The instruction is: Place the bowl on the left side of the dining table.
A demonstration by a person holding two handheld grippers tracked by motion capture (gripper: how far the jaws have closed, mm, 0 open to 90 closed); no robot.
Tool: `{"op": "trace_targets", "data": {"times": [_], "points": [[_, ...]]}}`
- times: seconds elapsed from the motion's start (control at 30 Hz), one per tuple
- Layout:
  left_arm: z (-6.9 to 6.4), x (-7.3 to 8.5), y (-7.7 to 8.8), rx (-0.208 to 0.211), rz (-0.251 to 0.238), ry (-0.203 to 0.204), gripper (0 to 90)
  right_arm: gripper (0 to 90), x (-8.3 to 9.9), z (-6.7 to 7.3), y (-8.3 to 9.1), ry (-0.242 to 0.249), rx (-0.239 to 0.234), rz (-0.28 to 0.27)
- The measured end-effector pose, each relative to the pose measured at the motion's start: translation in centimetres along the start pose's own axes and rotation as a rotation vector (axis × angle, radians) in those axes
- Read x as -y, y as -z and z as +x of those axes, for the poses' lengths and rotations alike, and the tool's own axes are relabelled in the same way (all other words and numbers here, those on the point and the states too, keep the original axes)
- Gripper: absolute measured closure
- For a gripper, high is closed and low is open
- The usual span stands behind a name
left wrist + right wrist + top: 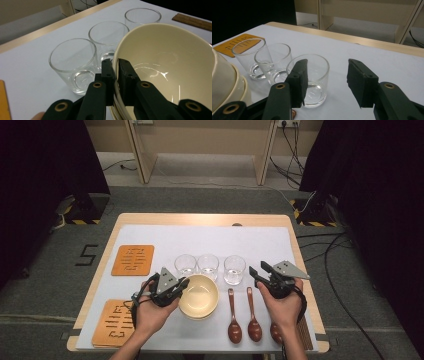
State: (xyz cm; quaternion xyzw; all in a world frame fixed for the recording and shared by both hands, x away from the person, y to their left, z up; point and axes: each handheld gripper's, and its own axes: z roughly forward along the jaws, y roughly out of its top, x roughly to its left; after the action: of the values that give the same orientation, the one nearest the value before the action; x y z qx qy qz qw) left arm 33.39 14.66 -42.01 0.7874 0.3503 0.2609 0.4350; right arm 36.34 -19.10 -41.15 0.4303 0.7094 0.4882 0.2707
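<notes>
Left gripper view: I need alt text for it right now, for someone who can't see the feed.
The left gripper has its two black fingers pinched on the rim of a tilted cream bowl, one inside and one outside. Behind it, three empty clear glasses stand in a row on the white table cover.

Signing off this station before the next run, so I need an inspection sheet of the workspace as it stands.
Surface: white mat over a wooden table.
Job's things: cream bowl, top of a stack, tilted.
Clutter: three glasses; three brown spoons; two orange trivets.
Grippers: left hand-held gripper pinches the bowl's rim; right hand-held gripper open, before the nearest glass, touching nothing.
Cables: black leads on the floor at right.
Surroundings: grey floor, dark curtains, wooden frame behind.
</notes>
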Motion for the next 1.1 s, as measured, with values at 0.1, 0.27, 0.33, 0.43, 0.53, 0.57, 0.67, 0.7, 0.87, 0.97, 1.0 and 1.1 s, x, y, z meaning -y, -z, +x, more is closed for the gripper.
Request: {"op": "trace_targets", "data": {"times": [0.1,0.27,0.33,0.43,0.53,0.57,0.67,0.7,0.87,0.97,1.0,1.1], "points": [[0.1,0.0,0.0,0.007,-0.007,0.002,83.1,51.5,0.0,0.0,0.1,-0.001,-0.001,-0.001],[-0.1,-0.1,0.3,-0.002,-0.026,-0.021,83.2,51.5,0.0,-0.1,0.1,-0.004,0.001,-0.002],[-0.1,-0.1,0.4,-0.006,-0.036,-0.035,83.2,51.5,0.0,-0.1,0.1,-0.003,0.001,-0.004],[-0.1,-0.1,0.8,-0.005,-0.044,-0.033,83.3,51.5,0.0,-0.1,0.1,-0.003,0.001,-0.004],[0.2,-0.2,1.3,-0.003,-0.081,-0.033,83.3,51.5,0.0,-0.1,0.1,-0.005,0.001,-0.003],[0.2,-0.2,1.3,-0.003,-0.081,-0.033,83.3,51.5,0.0,-0.1,0.1,-0.005,0.001,-0.003],[0.3,-0.3,1.7,0.003,-0.094,-0.007,83.3,51.5,0.0,0.0,0.1,-0.005,0.0,-0.001],[0.4,-0.5,2.0,-0.003,-0.113,-0.019,83.3,51.5,0.0,-0.1,0.1,-0.003,0.0,-0.002],[0.5,-0.7,2.5,0.008,-0.125,-0.005,83.3,51.5,0.0,0.0,0.0,-0.004,0.0,-0.001],[0.6,-0.8,2.8,0.01,-0.135,-0.003,83.4,51.5,0.1,0.0,0.0,-0.005,0.001,0.0],[0.8,-0.8,2.9,0.001,-0.146,-0.018,83.4,51.5,0.1,0.0,0.0,-0.005,0.001,0.0],[0.8,-0.9,3.2,-0.012,-0.148,-0.006,83.3,51.5,0.1,0.0,0.0,-0.006,0.0,0.0]]}}
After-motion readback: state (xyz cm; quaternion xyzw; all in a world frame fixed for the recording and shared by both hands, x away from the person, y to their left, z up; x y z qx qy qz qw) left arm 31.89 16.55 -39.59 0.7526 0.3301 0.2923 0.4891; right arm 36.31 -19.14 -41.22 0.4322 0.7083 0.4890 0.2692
